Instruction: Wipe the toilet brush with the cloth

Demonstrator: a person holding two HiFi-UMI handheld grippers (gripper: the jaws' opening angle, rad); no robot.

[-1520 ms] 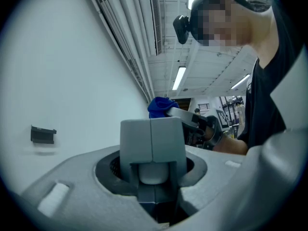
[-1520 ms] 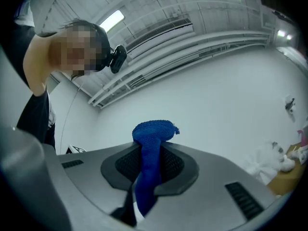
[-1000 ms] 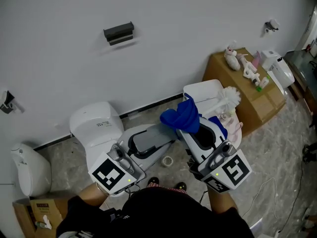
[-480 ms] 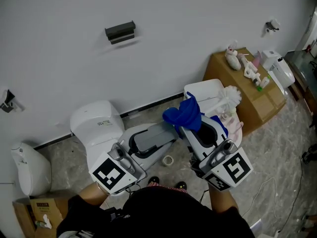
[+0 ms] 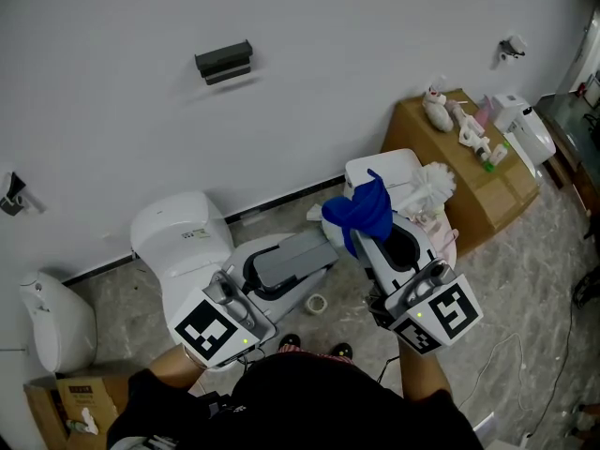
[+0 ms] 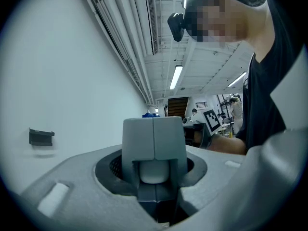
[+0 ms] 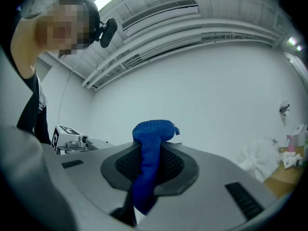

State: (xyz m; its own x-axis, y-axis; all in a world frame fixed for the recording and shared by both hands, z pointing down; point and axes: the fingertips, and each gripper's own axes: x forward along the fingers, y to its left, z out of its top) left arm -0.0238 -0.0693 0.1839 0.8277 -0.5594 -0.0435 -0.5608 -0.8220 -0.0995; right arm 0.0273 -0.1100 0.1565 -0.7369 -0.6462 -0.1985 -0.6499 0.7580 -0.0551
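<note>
Seen from the head view, both forearms reach forward from the bottom edge, and the two tools converge toward the middle of the frame.

The left hand-held gripper comes in from 7 o'clock and points level toward 2 o'clock, its marker cube nearest the body. In the left gripper view its two fingers meet at the tips and clamp a rounded white handle end. This looks to be the handle of the toilet brush, though the head view hides where they join.

The right hand-held gripper comes in from 5 o'clock and points toward 11 o'clock, tilted slightly upward. Its jaws are closed on the blue cloth, which bunches into a rounded tuft above the fingertips.

The cloth covers the brush's shaft just beyond the left fingertips. The white bristle head sticks out at 2 o'clock of the cloth, clear of it. The white toilet sits on the floor at 9 o'clock of the cloth.
</note>
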